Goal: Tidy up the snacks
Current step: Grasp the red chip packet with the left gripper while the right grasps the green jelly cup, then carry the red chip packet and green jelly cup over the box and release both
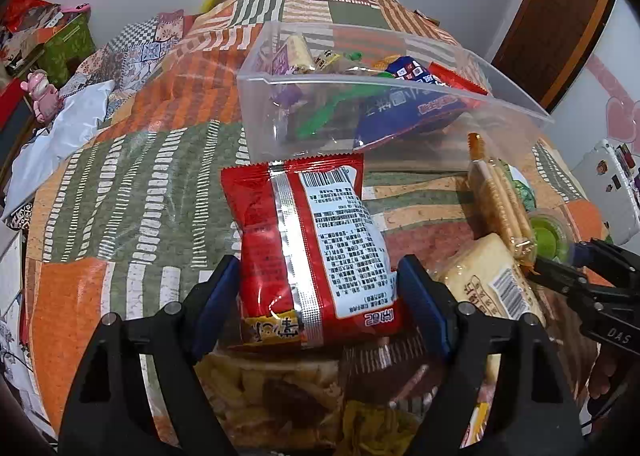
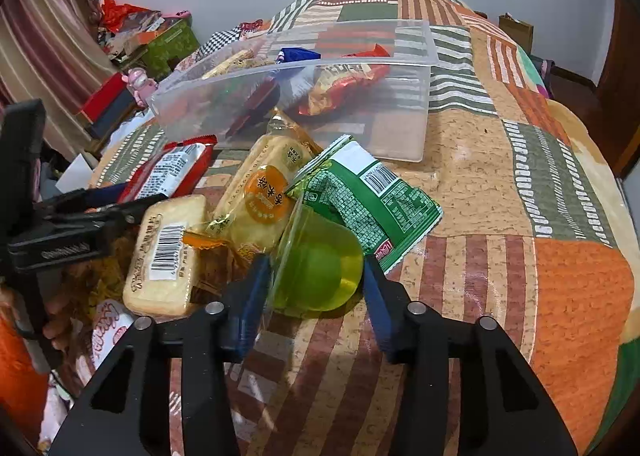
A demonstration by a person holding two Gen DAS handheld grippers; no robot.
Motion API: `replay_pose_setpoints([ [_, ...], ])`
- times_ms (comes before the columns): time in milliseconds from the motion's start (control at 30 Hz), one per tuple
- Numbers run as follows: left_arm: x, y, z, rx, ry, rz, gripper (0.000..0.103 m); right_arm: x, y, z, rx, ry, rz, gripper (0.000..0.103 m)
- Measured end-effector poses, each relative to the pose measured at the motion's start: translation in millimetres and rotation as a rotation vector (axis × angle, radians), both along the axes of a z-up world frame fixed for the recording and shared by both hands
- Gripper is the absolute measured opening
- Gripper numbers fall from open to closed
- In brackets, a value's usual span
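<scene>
My left gripper (image 1: 320, 288) is shut on a red snack packet (image 1: 308, 248), white label side up, just in front of the clear plastic bin (image 1: 256, 123). The bin holds several snacks and also shows in the right wrist view (image 2: 404, 127). My right gripper (image 2: 316, 284) is shut on a green jelly cup (image 2: 320, 268) lying on the patchwork cloth. Beside the cup lie a green packet (image 2: 376, 195), a yellow rice-cracker pack (image 2: 264, 191) and a pale biscuit pack (image 2: 164, 256). The left gripper and its red packet (image 2: 168, 171) show at the left of the right wrist view.
A patchwork cloth (image 2: 500, 276) covers the surface. More snack packs (image 1: 280, 396) lie under my left gripper. Boxes, a pink figurine (image 1: 40, 95) and clutter stand at the left. A white device (image 1: 612, 191) lies at the right edge.
</scene>
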State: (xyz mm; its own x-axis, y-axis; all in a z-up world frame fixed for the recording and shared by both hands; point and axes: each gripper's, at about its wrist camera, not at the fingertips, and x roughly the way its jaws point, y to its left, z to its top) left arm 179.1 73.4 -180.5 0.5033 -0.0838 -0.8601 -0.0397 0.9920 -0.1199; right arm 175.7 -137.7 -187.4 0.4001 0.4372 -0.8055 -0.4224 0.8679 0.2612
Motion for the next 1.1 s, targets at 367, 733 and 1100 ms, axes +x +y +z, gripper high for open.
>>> replay_pose_setpoints([
  [367, 3.0, 3.3, -4.0, -0.034, -0.006, 0.018, 0.071, 0.8, -10.1, 11.0, 0.020, -0.037, -0.035, 0.038],
  [733, -16.2, -3.3, 12.1, -0.045, -0.056, 0.005, 0.067, -0.2, -22.2, 22.0, 0.048, -0.060, -0.064, 0.038],
  [1100, -34.4, -1.7, 48.9, -0.066, -0.140, 0.020, 0.067, 3.1, -26.7, 52.0, 0.081, -0.141, -0.080, 0.038],
])
